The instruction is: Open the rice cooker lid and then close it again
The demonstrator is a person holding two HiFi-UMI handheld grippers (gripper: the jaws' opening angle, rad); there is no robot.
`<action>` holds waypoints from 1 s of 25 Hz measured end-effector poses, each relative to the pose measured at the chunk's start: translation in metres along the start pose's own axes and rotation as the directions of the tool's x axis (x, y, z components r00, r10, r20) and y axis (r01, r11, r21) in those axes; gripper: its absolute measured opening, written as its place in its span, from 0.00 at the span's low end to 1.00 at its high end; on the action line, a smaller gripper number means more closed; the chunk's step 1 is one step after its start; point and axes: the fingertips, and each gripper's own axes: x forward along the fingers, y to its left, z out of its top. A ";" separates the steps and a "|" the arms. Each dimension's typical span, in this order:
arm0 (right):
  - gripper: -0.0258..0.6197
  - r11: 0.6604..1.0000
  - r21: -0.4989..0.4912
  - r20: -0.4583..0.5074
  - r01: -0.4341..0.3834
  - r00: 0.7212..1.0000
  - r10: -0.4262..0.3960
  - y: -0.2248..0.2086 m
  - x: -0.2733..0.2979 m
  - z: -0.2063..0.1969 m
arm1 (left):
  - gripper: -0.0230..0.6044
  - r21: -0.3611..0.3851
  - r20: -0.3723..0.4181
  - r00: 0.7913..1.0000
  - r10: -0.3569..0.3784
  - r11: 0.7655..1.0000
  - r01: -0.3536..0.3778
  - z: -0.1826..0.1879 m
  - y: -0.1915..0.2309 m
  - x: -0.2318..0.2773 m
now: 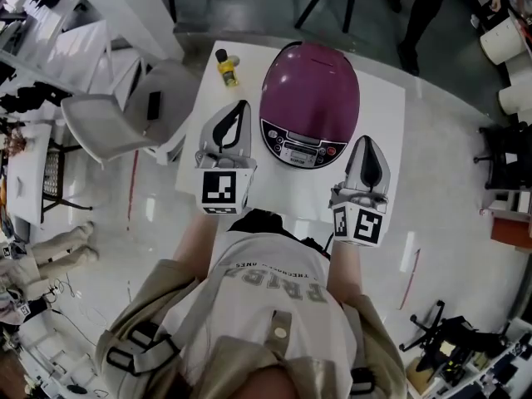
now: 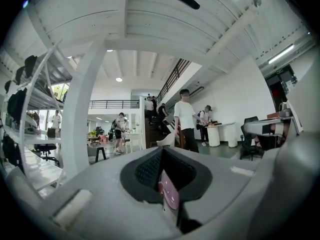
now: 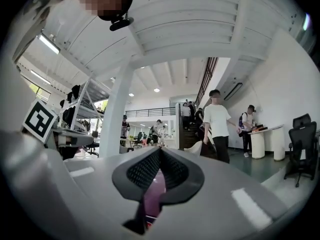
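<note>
Facing one rice cooker [image 1: 309,90] (lid down), left gripper [image 1: 243,106] and right gripper [image 1: 368,141] clench empty jaws.

Your rice cooker [image 1: 309,106] — magenta dome lid [image 1: 309,73] shut, black ctrl panel [image 1: 302,148] facing you — sits upright on the white table [image 1: 384,115].

A small yellow bottle [image 1: 226,67] stood at the white table's [image 1: 384,106] eleven o'clock corner. A white chair [image 1: 116,121] sat beside the table at nine o'clock, a dark flat object [image 1: 154,105] on it.
</note>
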 end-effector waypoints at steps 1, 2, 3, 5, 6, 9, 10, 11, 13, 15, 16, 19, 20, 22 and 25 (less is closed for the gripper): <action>0.04 1.000 0.001 0.004 0.003 1.000 -0.003 -0.001 -0.001 0.002 | 0.05 -0.001 0.017 1.000 -0.002 1.000 0.002 0.004 0.001 -0.002; 0.04 1.000 0.001 0.008 0.006 1.000 -0.006 -0.002 -0.001 0.004 | 0.05 0.000 0.032 0.999 -0.003 1.000 0.003 0.007 0.002 -0.004; 0.04 1.000 -0.001 0.014 0.008 1.000 -0.008 -0.002 -0.002 0.006 | 0.05 0.003 0.044 0.999 -0.004 1.000 0.004 0.010 0.003 -0.005; 0.04 1.000 -0.007 0.026 0.012 1.000 -0.012 -0.003 -0.003 0.011 | 0.05 0.008 0.063 0.998 -0.005 1.000 0.004 0.015 0.004 -0.008; 0.04 1.000 -0.010 0.033 0.013 0.999 -0.013 -0.003 -0.003 0.013 | 0.05 0.008 0.071 0.997 -0.005 1.000 0.005 0.017 0.004 -0.009; 0.04 1.000 -0.022 0.049 0.015 0.999 -0.014 0.000 -0.005 0.019 | 0.05 -0.002 0.084 0.996 -0.012 1.000 0.012 0.025 0.002 -0.012; 0.04 1.000 -0.025 0.052 0.016 0.999 -0.014 0.000 -0.006 0.020 | 0.05 -0.003 0.085 0.996 -0.015 1.000 0.015 0.027 0.002 -0.013; 0.04 0.999 -0.028 0.055 0.016 0.998 -0.014 0.001 -0.007 0.021 | 0.05 0.000 0.086 0.996 -0.017 1.000 0.017 0.028 0.001 -0.013; 0.04 0.999 -0.032 0.062 0.016 0.998 -0.014 0.002 -0.009 0.022 | 0.05 0.004 0.088 0.996 -0.021 1.000 0.020 0.030 0.001 -0.014; 0.04 0.999 -0.047 0.063 0.017 0.998 -0.014 0.002 -0.010 0.023 | 0.05 0.002 0.092 0.995 -0.025 1.000 0.025 0.031 0.000 -0.015; 0.04 0.998 -0.058 0.061 0.018 0.998 -0.015 0.003 -0.010 0.023 | 0.05 0.002 0.093 0.995 -0.028 1.000 0.028 0.031 0.000 -0.015; 0.04 0.997 -0.073 0.057 0.020 0.998 -0.016 0.003 -0.011 0.024 | 0.05 0.032 0.087 0.995 -0.045 0.999 0.042 0.031 -0.003 -0.015; 0.04 0.997 -0.075 0.057 0.019 0.998 -0.015 0.003 -0.011 0.024 | 0.05 0.051 0.084 0.995 -0.050 0.998 0.046 0.032 -0.005 -0.015; 0.04 0.997 -0.079 0.057 0.015 0.998 -0.011 0.004 -0.012 0.025 | 0.05 0.073 0.084 0.995 -0.058 0.996 0.052 0.033 -0.007 -0.016; 0.04 0.997 -0.080 0.059 0.012 0.998 -0.007 0.005 -0.012 0.026 | 0.05 0.073 0.082 0.994 -0.068 0.995 0.062 0.032 -0.010 -0.015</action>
